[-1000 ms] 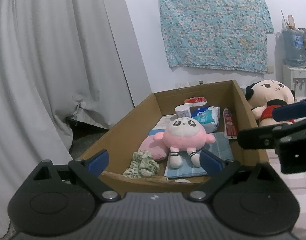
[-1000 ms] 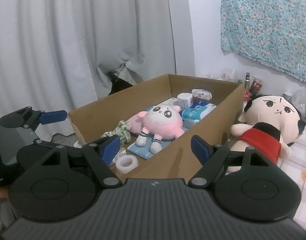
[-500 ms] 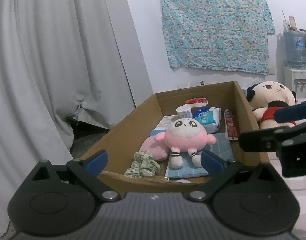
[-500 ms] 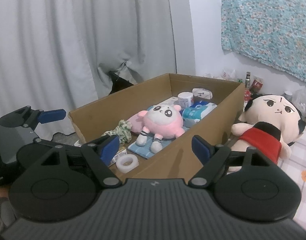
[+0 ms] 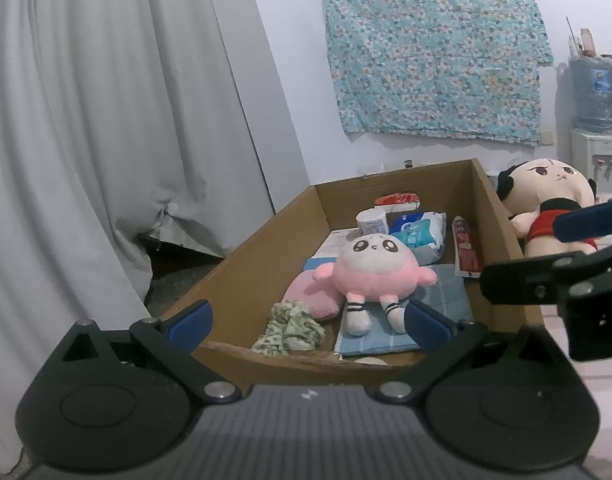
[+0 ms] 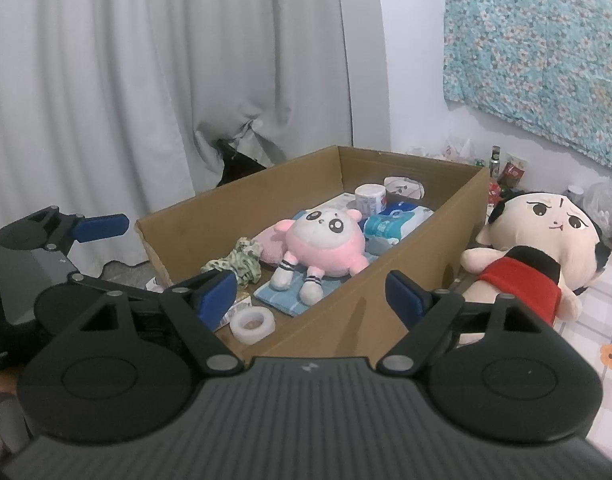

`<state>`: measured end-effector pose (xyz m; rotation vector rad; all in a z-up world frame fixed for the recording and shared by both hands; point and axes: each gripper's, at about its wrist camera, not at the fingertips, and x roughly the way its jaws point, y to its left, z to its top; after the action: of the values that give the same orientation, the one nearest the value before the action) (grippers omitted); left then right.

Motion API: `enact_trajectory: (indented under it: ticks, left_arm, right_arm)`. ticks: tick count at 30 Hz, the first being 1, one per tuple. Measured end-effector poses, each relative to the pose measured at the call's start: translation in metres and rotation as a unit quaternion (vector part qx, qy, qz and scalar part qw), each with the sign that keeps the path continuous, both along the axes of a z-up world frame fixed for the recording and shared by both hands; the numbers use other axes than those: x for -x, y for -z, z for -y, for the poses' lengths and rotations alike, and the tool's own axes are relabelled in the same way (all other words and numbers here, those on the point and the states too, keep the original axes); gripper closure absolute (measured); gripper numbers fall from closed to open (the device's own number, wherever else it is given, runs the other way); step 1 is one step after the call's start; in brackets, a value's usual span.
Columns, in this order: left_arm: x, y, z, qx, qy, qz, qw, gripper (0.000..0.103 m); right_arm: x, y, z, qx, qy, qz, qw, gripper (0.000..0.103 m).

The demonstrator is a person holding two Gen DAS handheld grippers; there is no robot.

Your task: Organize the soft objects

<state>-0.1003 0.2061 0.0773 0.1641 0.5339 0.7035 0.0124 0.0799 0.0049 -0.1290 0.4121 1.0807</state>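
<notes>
A pink and white plush (image 5: 375, 270) (image 6: 325, 244) lies in an open cardboard box (image 5: 250, 256) (image 6: 425, 240) on a blue cloth (image 5: 445, 300). A green scrunchie (image 5: 292, 326) (image 6: 240, 260) and a pink pad (image 5: 309, 294) lie beside it. A big plush doll in red (image 5: 545, 204) (image 6: 545, 248) lies on the floor right of the box. My left gripper (image 5: 306, 322) is open and empty before the box's near wall. My right gripper (image 6: 311, 290) is open and empty over the box's near right corner.
The box also holds a tissue roll (image 6: 370, 198), blue wipe packs (image 6: 389, 224), a red tube (image 5: 465, 250) and a tape roll (image 6: 253, 319). Grey curtains (image 5: 106, 120) hang on the left. A water dispenser (image 5: 593, 120) stands at the far right. Small bottles (image 6: 501, 168) stand by the wall.
Both views have shifted only slightly; the left gripper has edged a little. Both grippers stay open and empty, and nothing in the box has moved.
</notes>
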Motion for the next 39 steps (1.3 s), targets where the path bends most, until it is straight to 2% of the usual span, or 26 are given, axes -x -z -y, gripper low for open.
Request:
enact_trajectory:
  ticks: [6, 11, 20, 29, 39]
  left_arm:
    - [-0.0011, 0.0005, 0.0018, -0.008, 0.000, -0.004, 1.0000, 0.000]
    - [-0.0015, 0.0000, 0.0019, -0.008, 0.001, -0.004, 1.0000, 0.000]
    - [-0.0005, -0.0002, 0.0029, -0.008, 0.001, -0.005, 1.0000, 0.000]
    - [0.0029, 0.0008, 0.0006, 0.006, -0.004, 0.003, 1.0000, 0.000]
    - [0.0015, 0.0005, -0.0010, 0.014, -0.010, -0.005, 0.9998, 0.000]
  right_arm:
    - [0.0022, -0.0034, 0.0026, -0.004, -0.002, 0.005, 1.000, 0.020]
    - [-0.0013, -0.0020, 0.0024, -0.004, -0.002, -0.009, 1.000, 0.020]
    - [-0.0006, -0.0012, 0.0031, 0.004, 0.001, 0.001, 1.000, 0.020]
    - [-0.0027, -0.0009, 0.0030, 0.000, 0.011, -0.002, 1.000, 0.019]
    - [-0.0035, 0.0001, 0.0039, -0.006, 0.006, -0.014, 1.000, 0.019]
